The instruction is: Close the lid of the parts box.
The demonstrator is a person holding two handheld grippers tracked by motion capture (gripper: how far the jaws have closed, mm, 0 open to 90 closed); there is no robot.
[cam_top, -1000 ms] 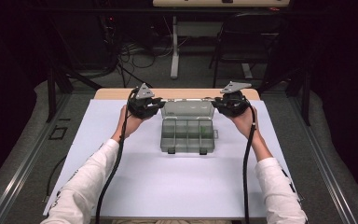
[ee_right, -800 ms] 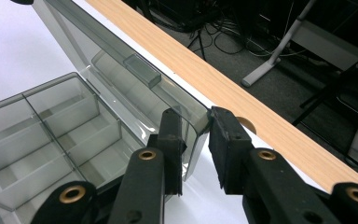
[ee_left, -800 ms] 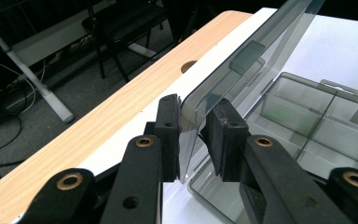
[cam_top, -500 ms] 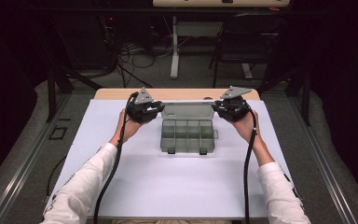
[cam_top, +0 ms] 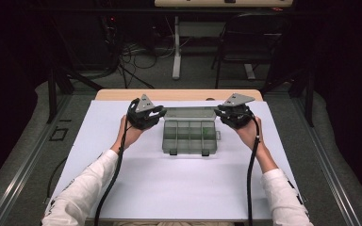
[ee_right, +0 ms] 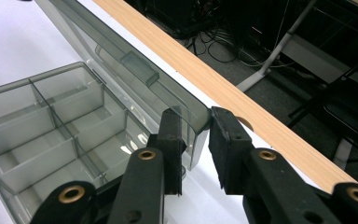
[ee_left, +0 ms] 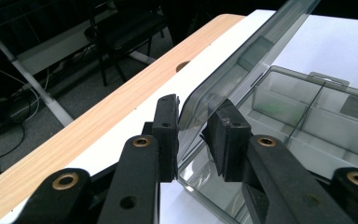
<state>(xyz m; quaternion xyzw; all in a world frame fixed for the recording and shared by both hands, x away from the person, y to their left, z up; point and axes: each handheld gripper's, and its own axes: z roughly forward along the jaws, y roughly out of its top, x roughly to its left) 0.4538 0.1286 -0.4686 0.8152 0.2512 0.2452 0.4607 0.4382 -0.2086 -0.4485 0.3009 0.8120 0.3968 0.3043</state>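
A smoky clear compartment box (cam_top: 188, 139) sits on the white tabletop (cam_top: 169, 188), its hinged lid (cam_top: 188, 113) raised along the far side. My left gripper (cam_top: 158, 114) holds the lid's left corner and my right gripper (cam_top: 221, 114) holds its right corner. In the left gripper view the lid (ee_left: 242, 60) rises at a slant from between the jaws of the left gripper (ee_left: 193, 135), whose pads press its rim. The right gripper view has the right gripper (ee_right: 196, 140) shut on the lid (ee_right: 121, 70) at its corner. The divided tray (ee_right: 51, 121) lies open below.
A wooden strip (cam_top: 179, 95) with a cable hole edges the table's far side. Beyond it are a desk leg (cam_top: 175, 47), floor cables (cam_top: 136, 56) and a dark chair (cam_top: 245, 42). A faint green patch (cam_top: 206, 134) shows in one right compartment. White surface spreads toward the person.
Both grippers have drawn slightly toward the person with the lid between them, and the lid looks steeper than a second ago.
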